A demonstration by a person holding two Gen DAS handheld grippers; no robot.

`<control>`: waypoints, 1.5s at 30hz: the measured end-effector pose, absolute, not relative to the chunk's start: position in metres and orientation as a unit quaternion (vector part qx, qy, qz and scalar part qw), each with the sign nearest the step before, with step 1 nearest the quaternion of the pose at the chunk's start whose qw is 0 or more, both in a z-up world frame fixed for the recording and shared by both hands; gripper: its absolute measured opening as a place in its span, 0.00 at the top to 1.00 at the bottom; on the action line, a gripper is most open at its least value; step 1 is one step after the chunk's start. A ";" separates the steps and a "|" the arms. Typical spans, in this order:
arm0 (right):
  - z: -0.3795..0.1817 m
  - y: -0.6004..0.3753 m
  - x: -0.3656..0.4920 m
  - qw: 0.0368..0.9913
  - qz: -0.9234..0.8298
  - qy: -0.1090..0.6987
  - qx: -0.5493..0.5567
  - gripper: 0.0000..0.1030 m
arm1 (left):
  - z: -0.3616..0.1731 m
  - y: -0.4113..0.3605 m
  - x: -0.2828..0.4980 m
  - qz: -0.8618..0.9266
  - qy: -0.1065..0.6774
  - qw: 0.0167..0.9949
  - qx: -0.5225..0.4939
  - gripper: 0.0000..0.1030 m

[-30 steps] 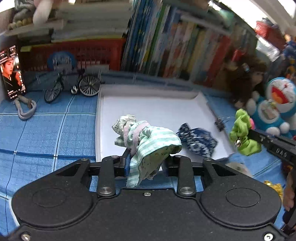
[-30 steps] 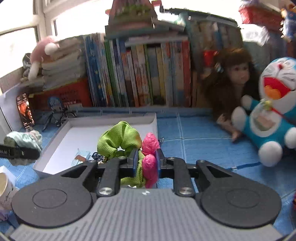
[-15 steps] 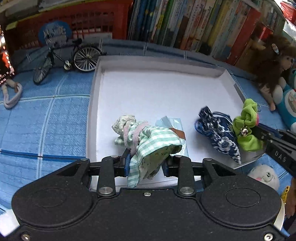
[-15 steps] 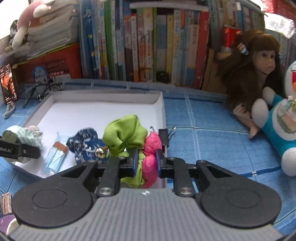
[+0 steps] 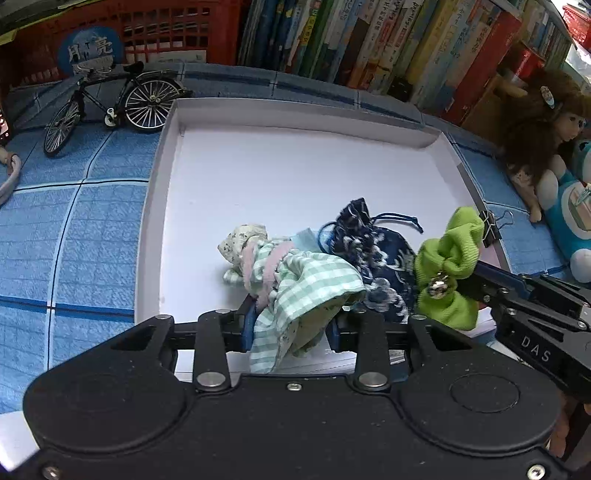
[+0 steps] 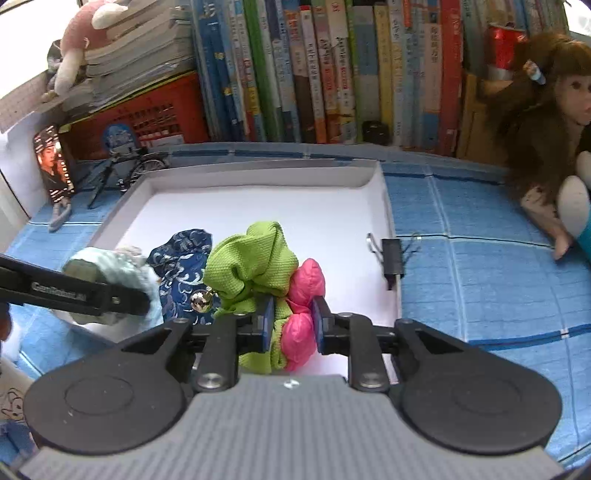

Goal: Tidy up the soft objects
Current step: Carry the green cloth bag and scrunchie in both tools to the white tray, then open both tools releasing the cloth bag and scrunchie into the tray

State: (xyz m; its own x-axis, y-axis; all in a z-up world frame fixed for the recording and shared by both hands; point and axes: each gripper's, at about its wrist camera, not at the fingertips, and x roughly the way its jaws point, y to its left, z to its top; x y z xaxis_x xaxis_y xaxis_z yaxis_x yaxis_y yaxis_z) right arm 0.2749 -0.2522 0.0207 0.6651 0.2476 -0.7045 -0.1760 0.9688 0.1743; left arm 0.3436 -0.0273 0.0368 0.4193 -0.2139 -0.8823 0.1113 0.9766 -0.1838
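We are looking at a surface covered in a blue grid-patterned cloth [image 5: 74, 236], which is filling the left side and right edge of the left wrist frame. A shallow white tray [image 5: 157, 206] is lying on it at the centre, a miniature bicycle [image 5: 110, 107] is standing at the upper left just beside the tray's far corner, and a red crate [image 5: 155, 33] and a row of books [image 5: 369, 40] are lining the top. At the right edge a brown-haired doll [image 5: 535, 122] and a blue-and-white plush [image 5: 576, 218] are sitting on the cloth, and a black binder clip [image 6: 391, 254] is gripping the tray's right rim.
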 end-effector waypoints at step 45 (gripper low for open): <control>0.080 -0.302 0.067 0.984 0.079 0.155 0.036 0.00 | 0.109 -0.025 0.109 -0.204 0.312 0.928 -0.015 0.17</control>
